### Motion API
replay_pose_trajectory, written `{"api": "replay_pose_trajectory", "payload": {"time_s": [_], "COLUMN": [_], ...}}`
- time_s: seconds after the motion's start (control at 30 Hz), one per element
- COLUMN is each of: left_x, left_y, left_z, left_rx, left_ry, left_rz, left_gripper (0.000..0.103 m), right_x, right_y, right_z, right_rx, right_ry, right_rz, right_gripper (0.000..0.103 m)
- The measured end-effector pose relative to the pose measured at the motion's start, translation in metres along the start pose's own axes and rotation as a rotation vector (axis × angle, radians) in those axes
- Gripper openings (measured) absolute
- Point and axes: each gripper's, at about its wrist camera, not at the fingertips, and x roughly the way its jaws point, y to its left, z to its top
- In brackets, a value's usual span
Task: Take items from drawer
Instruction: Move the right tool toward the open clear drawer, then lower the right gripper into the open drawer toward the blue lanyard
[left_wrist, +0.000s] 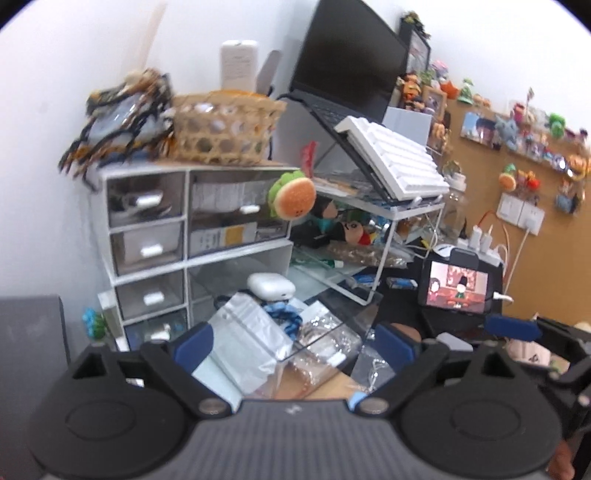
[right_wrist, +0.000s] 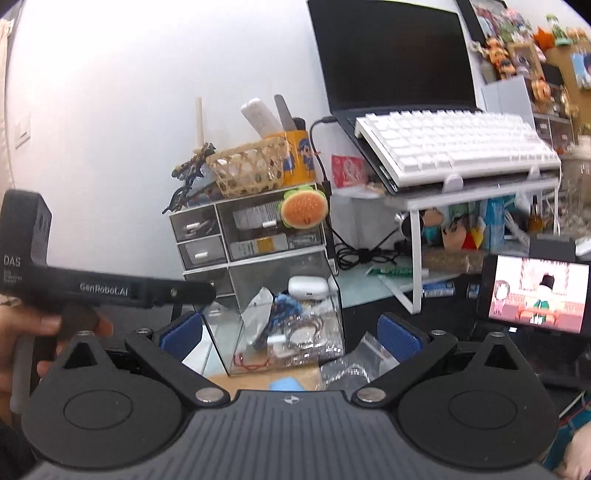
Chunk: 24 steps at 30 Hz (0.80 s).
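Note:
A clear drawer (left_wrist: 325, 332) is pulled out of the white organiser (left_wrist: 184, 229) and rests in front of it. It holds a white earbud case (left_wrist: 271, 286), a silvery zip bag (left_wrist: 247, 343), a blue cord bundle (left_wrist: 284, 314) and small packets. My left gripper (left_wrist: 295, 347) is open, its blue pads either side of the drawer, just above the zip bag. In the right wrist view the drawer (right_wrist: 280, 325) sits ahead of my open, empty right gripper (right_wrist: 291, 336). A clear bag (right_wrist: 354, 365) and a blue item (right_wrist: 286, 384) lie on the desk before it.
A wicker basket (left_wrist: 225, 125) and a burger plush (left_wrist: 293, 197) sit on the organiser. A white keyboard (right_wrist: 454, 144) and laptop stand on a riser at right. A phone (right_wrist: 535, 295) plays video at right. The left gripper body (right_wrist: 103, 288) crosses the right wrist view at left.

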Motion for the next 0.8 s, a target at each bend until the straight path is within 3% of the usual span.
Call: {"api": "replay_pose_trajectory", "payload": {"time_s": [0.23, 0.4, 0.8], "left_x": [-0.007, -0.01, -0.017], "left_y": [0.011, 0.009, 0.029], "left_z": [-0.007, -0.013, -0.026], "left_rx": [-0.052, -0.029, -0.106], "left_ry": [-0.013, -0.016, 0.002], "left_rz": [-0.079, -0.094, -0.124], "left_gripper": [0.097, 0.097, 0.097], "right_x": [0.014, 0.022, 0.039], "right_y": [0.016, 0.022, 0.038], "right_z": [0.011, 0.014, 0.022], "right_rx": [-0.014, -0.02, -0.034], "right_ry": [0.021, 0.036, 0.074], "right_rz": [-0.021, -0.025, -0.035], "right_gripper": [0.103, 0.103, 0.103]}}
